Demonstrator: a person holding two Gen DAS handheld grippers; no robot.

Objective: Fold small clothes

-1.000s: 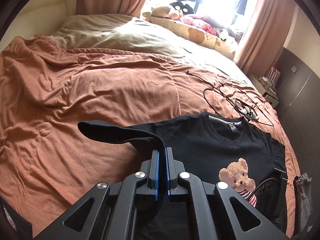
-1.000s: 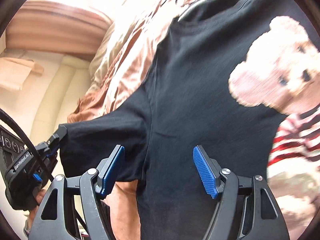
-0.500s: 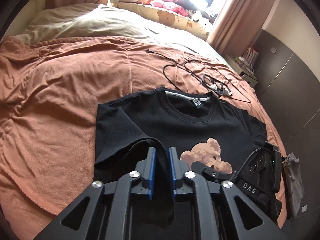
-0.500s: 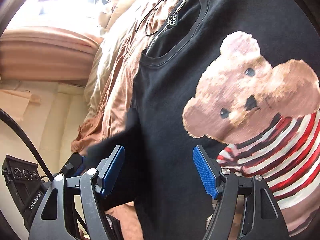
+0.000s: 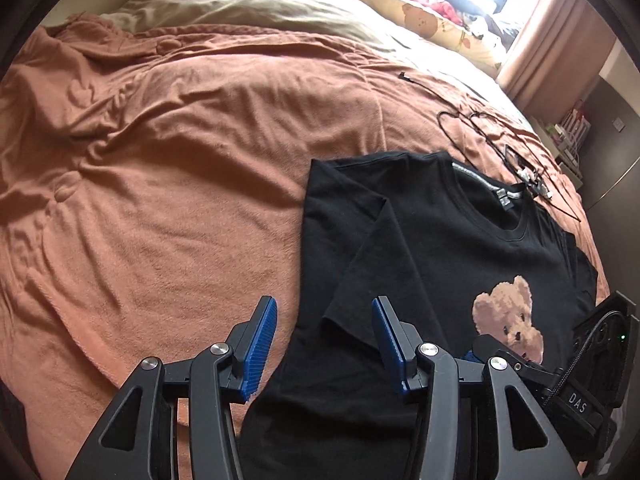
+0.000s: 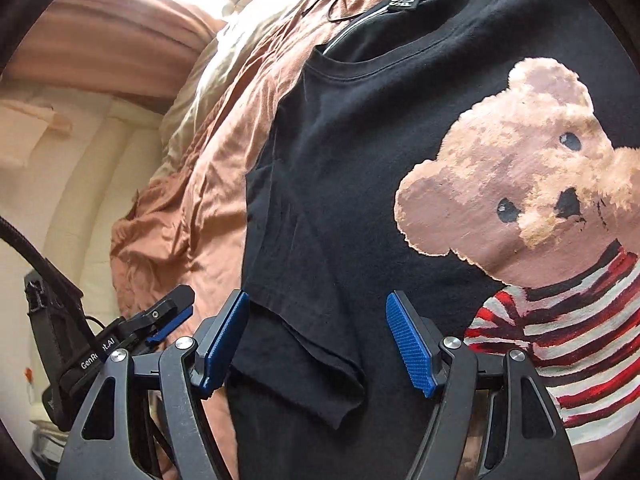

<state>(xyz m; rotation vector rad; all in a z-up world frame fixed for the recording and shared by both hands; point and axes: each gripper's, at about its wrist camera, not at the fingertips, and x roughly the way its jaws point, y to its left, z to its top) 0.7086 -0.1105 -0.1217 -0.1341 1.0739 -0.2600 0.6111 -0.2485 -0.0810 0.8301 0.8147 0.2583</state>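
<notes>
Home bedroom: bed (image 5: 200,128), curtains (image 5: 552,40)

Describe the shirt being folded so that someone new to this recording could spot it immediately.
Start at the wide bed spread with a rust-orange blanket. On its near edge lies the black T-shirt, front up, one sleeve folded in over the chest. It is the only garment there, marked by a printed teddy bear in a red-and-white striped top, unlike the thin black cables past its collar.

Your left gripper (image 5: 322,342) pitched steeply down, jaws just been opening, now parted with blue pads (image 5: 260,344) clear of any grip, nothing pinched between. Your right gripper (image 6: 316,340) angled down more gently, jaws spread wide, pads (image 6: 410,344) pressing nothing. Each gripper visible at edge of other's view
</notes>
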